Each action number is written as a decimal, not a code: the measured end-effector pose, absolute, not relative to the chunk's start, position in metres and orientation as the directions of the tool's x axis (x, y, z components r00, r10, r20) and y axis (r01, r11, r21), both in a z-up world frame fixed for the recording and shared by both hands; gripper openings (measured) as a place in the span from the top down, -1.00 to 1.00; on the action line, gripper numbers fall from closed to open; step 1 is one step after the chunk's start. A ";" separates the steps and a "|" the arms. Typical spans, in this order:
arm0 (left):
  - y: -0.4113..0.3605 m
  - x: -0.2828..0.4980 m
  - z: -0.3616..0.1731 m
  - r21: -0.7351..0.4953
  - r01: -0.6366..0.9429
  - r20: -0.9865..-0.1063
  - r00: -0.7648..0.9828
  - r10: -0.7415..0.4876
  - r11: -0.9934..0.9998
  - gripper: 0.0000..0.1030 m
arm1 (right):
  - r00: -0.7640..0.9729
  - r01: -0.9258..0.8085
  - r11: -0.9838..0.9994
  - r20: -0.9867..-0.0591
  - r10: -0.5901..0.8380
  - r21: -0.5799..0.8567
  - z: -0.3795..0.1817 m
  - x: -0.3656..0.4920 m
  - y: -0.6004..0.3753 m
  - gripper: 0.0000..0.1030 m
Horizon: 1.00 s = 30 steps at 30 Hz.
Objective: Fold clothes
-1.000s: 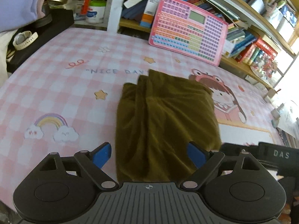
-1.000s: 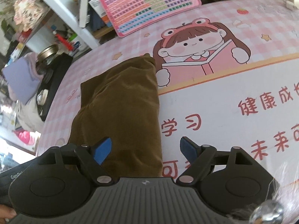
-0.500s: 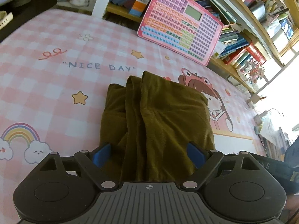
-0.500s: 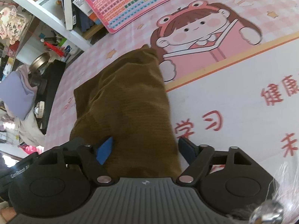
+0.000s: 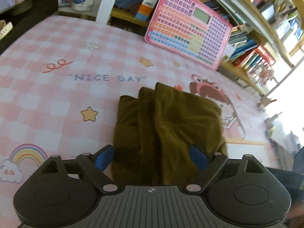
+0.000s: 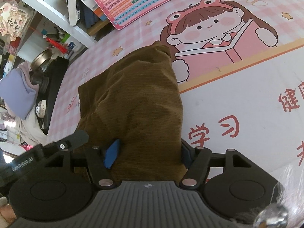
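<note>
Where it bunches, olive-brown garment, seemingly corduroy.

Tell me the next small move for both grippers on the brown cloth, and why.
Probably close both on the near edge. The left gripper stands wide with the brown cloth between its fingers; the right gripper has just been closing around that edge, its blue pads beside the fabric, the grip not yet plainly made.
</note>
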<state>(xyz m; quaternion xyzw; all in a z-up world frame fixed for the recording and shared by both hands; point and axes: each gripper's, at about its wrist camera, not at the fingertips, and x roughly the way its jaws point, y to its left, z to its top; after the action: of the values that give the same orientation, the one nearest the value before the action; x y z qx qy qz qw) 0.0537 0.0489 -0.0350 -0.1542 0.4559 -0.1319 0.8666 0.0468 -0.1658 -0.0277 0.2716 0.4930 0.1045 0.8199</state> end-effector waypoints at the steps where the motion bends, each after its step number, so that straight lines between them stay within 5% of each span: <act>1: 0.048 0.054 -0.037 -0.379 0.092 -0.755 0.544 -0.366 0.921 -0.77 | 0.492 0.096 0.830 -0.751 0.439 0.549 -0.028 0.047 -0.166 -0.27; 8: 0.050 0.051 -0.053 -0.421 0.078 -0.761 0.512 -0.399 0.904 -0.82 | 0.488 0.073 0.847 -0.760 0.430 0.527 -0.026 0.049 -0.160 -0.36; 10: 0.048 0.051 -0.053 -0.413 0.085 -0.760 0.516 -0.394 0.907 -0.79 | 0.488 0.070 0.853 -0.763 0.423 0.517 -0.026 0.049 -0.159 -0.24; 14: 0.039 0.050 -0.048 -0.367 0.097 -0.773 0.522 -0.361 0.925 -0.24 | 0.504 0.005 0.898 -0.777 0.378 0.440 -0.018 0.047 -0.147 0.11; 18: 0.020 0.042 -0.033 -0.248 0.167 -0.774 0.559 -0.298 0.954 0.13 | 0.602 -0.217 0.957 -0.745 0.286 0.192 0.005 0.032 -0.113 0.53; 21: 0.019 0.043 -0.035 -0.233 0.176 -0.781 0.552 -0.292 0.956 0.12 | 0.617 -0.265 0.955 -0.738 0.274 0.133 0.004 0.028 -0.107 0.54; 30: 0.047 0.051 -0.052 -0.435 0.075 -0.760 0.503 -0.411 0.897 -0.32 | 0.532 -0.032 0.895 -0.750 0.392 0.445 -0.015 0.042 -0.157 0.24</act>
<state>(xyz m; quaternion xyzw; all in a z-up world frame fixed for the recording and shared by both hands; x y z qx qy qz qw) 0.0510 0.0473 -0.0519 -0.1758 0.4773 -0.1433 0.8489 0.0423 -0.1568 -0.0145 0.1925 0.4673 0.1241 0.8539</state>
